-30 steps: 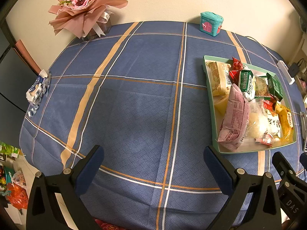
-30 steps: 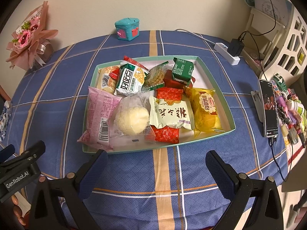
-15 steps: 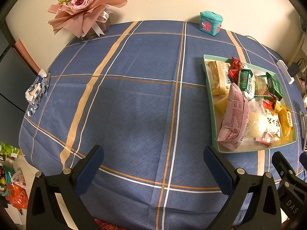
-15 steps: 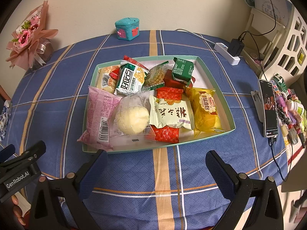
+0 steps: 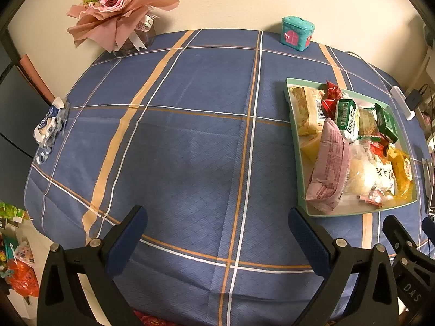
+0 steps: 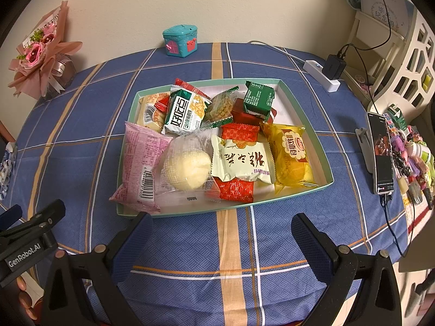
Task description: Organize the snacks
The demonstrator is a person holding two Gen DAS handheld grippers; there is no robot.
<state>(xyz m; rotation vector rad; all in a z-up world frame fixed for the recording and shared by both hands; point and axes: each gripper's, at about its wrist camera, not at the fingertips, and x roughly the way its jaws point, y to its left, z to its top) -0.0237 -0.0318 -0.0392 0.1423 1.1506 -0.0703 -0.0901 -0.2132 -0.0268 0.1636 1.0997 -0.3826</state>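
Both claws hover low over the near edge of the desk (image 5: 190,135), each spread wide and empty. Right claw (image 6: 221,240): its two blue-padded fingers frame the near wall of the green tray (image 6: 304,125), which sits just ahead of it on the blue plaid cloth. Snacks fill the tray. Nearest the claw, from its left to its right: a pink packet (image 6: 138,163) whose corner overhangs the tray's near-left rim, a clear-wrapped round bun (image 6: 187,165), a cream packet with Chinese script (image 6: 240,160) lying on red wrappers, and a yellow cake packet (image 6: 291,152). Farther ahead: a green-and-white packet (image 6: 185,112) and a dark green carton (image 6: 258,99). Left claw (image 5: 217,240): bare cloth lies between and ahead of its fingers; the same tray (image 5: 292,108) lies ahead to its right. Far ahead, by the wall, stand a teal toy box (image 5: 297,34) and, to the left, a pink bouquet (image 5: 119,8). To the right claw's right, a phone (image 6: 382,152) leans on a stand.
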